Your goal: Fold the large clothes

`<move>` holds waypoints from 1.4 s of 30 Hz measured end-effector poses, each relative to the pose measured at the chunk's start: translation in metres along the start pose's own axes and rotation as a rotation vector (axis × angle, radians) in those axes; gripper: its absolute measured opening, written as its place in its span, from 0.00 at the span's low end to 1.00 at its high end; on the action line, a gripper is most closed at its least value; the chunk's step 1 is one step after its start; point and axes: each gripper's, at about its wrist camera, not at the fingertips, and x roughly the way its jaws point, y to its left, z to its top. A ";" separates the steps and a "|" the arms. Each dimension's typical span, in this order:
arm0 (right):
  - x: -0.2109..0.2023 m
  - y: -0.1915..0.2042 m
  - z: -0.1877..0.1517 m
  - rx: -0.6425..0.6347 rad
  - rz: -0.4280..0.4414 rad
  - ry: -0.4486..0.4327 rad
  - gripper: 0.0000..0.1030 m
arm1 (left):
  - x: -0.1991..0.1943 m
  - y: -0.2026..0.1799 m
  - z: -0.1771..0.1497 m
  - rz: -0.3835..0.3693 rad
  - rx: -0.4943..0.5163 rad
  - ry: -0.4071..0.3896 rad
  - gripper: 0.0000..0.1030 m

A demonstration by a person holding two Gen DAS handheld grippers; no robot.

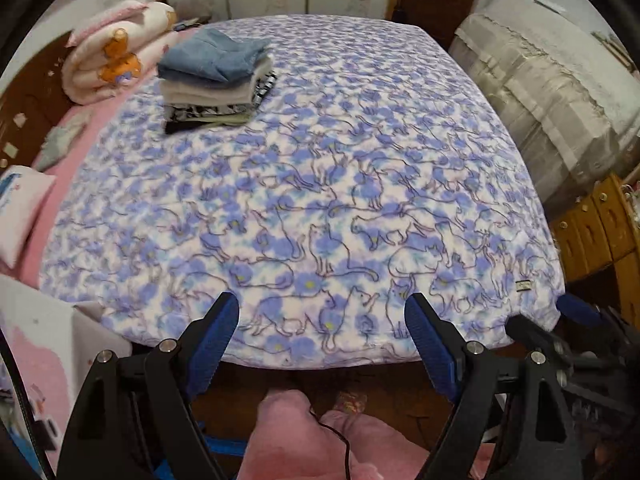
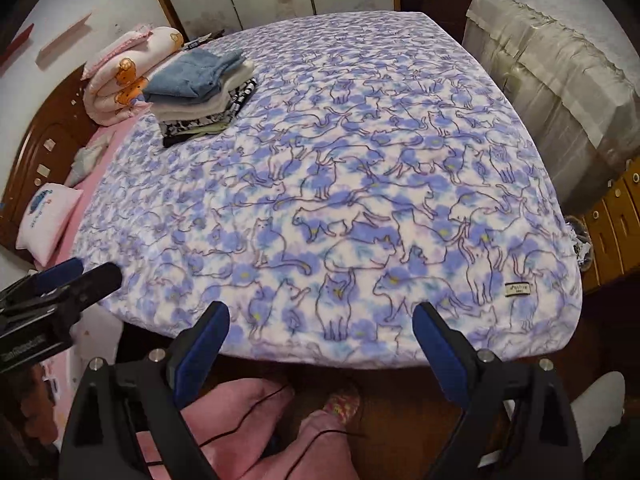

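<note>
Both tongs, left and right, wide, empty; folded stack at 11 o'clock, left nearer

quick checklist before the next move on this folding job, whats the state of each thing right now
1. Left hand-held gripper empty and open: ok, the blue pads stand wide with nothing between them.
2. Right hand-held gripper empty and open: ok, jaws wide, no cloth caught.
3. Cat-print blanket lying flat on the bed: ok, spread smooth, near edge hanging over the side.
4. Stack of folded clothes out of the way: ok, it sits at the far left corner, blue piece on top.
5. Next unfolded garment in reach: cannot tell, none shows in either view.
6. Cable across the pink trousers clear of the jaws: ok.
</note>
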 end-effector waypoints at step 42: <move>-0.064 0.004 -0.023 -0.048 -0.120 -0.075 1.00 | -0.045 -0.022 -0.032 0.065 -0.034 -0.067 0.97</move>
